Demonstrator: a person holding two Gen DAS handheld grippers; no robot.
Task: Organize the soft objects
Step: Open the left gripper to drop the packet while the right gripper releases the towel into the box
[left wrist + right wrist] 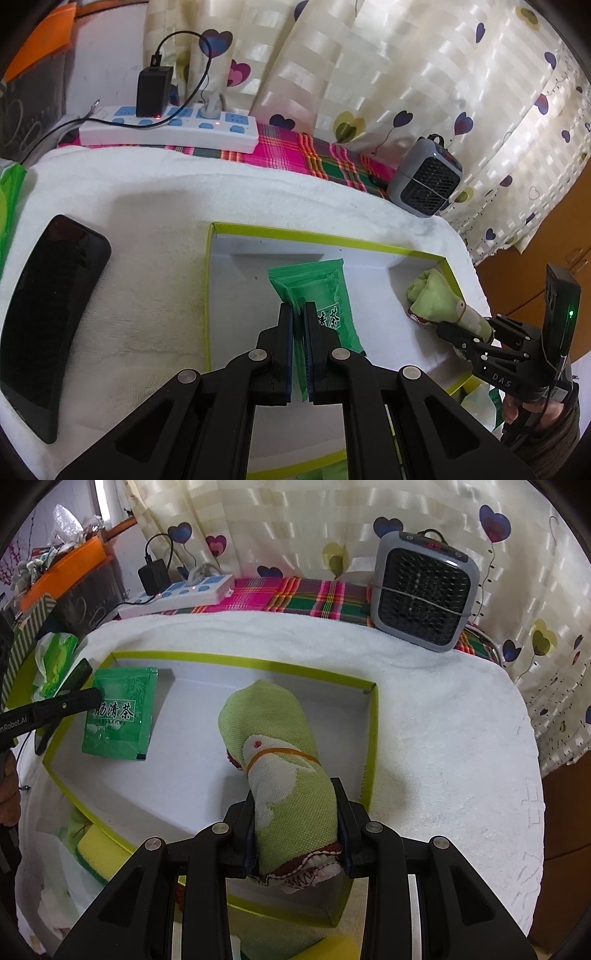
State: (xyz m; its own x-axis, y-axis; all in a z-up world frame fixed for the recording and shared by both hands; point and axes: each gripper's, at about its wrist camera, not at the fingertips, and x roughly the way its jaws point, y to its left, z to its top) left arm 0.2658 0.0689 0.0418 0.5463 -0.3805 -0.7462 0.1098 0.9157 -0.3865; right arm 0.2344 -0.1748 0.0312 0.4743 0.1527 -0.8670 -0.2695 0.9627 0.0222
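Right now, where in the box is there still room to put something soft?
The bare white floor of the box between the green tea packet and the rolled green cloth is free, as is the far strip along the back wall. The right side beside the cloth is tight against the wall.

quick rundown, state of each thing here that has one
left gripper: shut on the green tea packet
green tea packet: held over the tray
right gripper: shut on the rolled green towel
rolled green towel: bound with a rubber band, front end inside the tray
lime-edged white box tray: open, no lid
white power strip: red lights on, black adapter plugged in
black phone: screen dark
grey mini fan: upright
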